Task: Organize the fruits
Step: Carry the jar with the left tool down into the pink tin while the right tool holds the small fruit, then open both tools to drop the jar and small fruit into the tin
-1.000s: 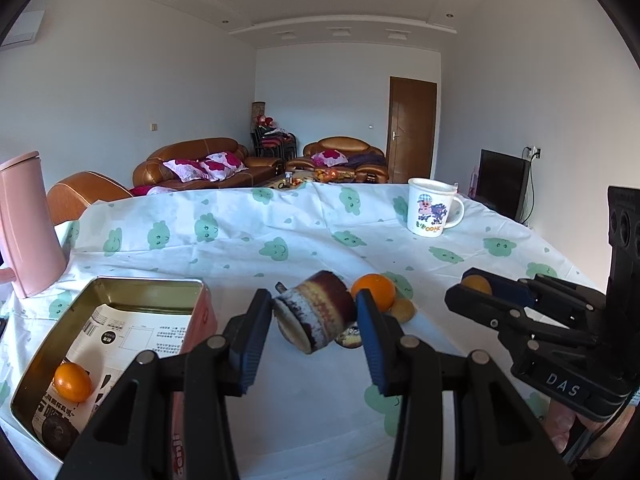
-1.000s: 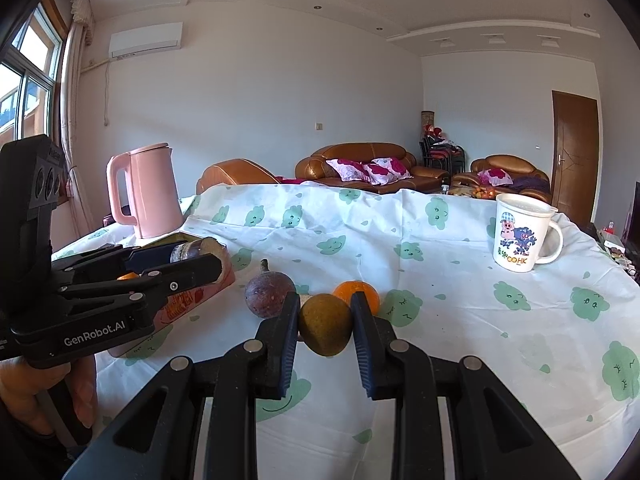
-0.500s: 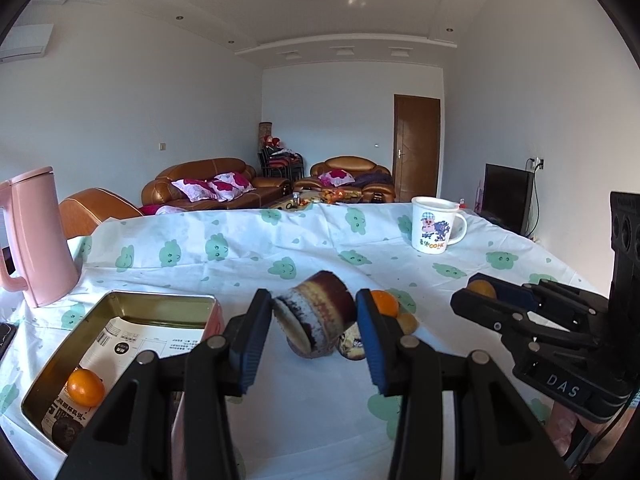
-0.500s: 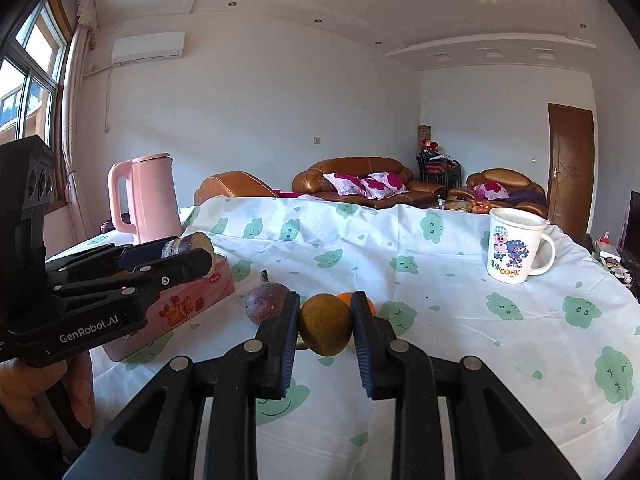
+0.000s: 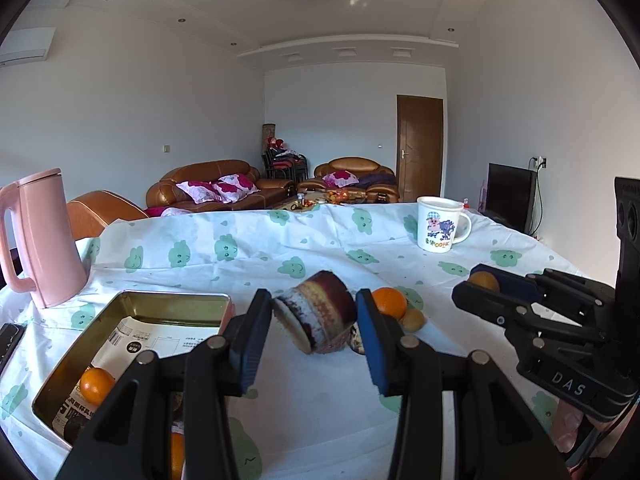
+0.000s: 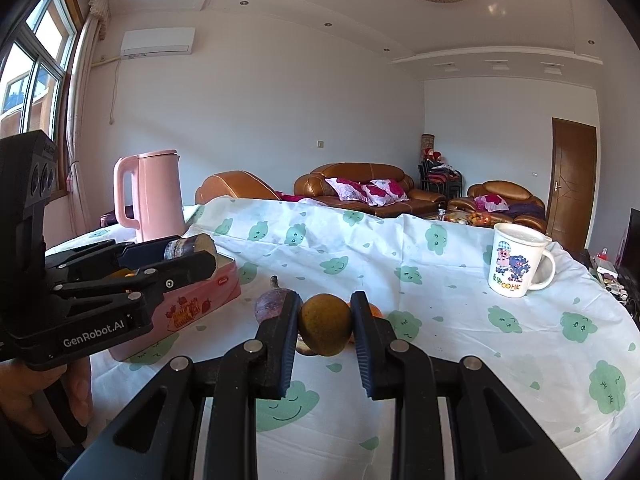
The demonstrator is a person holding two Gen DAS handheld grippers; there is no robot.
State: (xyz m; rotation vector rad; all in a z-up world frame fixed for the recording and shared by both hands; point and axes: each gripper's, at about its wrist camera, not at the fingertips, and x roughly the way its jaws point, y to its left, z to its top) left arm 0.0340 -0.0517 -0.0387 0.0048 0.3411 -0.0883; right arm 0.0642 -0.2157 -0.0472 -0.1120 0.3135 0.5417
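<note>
Table covered by a white cloth [image 5: 320, 400] printed with green smiling clouds; cloth wrinkled toward the far edge. Left gripper [image 5: 314, 322] held above the cloth, jaws clamped on a banded brown-and-cream cylindrical piece [image 5: 320, 312], tilted, pale cut face toward the left pad. Right gripper [image 6: 325, 322] closed on a brownish-green round fruit [image 6: 326, 324], lifted clear of the cloth. On the cloth behind it: a purple passion fruit [image 6: 272, 304] with stem, and an orange [image 5: 388, 302] with a small tan fruit [image 5: 413, 320] just beside it. Open metal tin [image 5: 132, 304], pink on the outside, sits left of centre; inside it printed paper and one orange fruit [image 5: 95, 385] near the front corner. Pink electric kettle [image 6: 150, 196] stands behind the tin near the table's left edge; white cartoon mug [image 6: 516, 260] stands well apart at the far right. Room: white walls, brown leather sofas [image 6: 360, 188] with pink-flowered cushions, wooden door [image 6: 572, 176], wall air conditioner [image 6: 158, 42], window at left, ceiling rosette.
</note>
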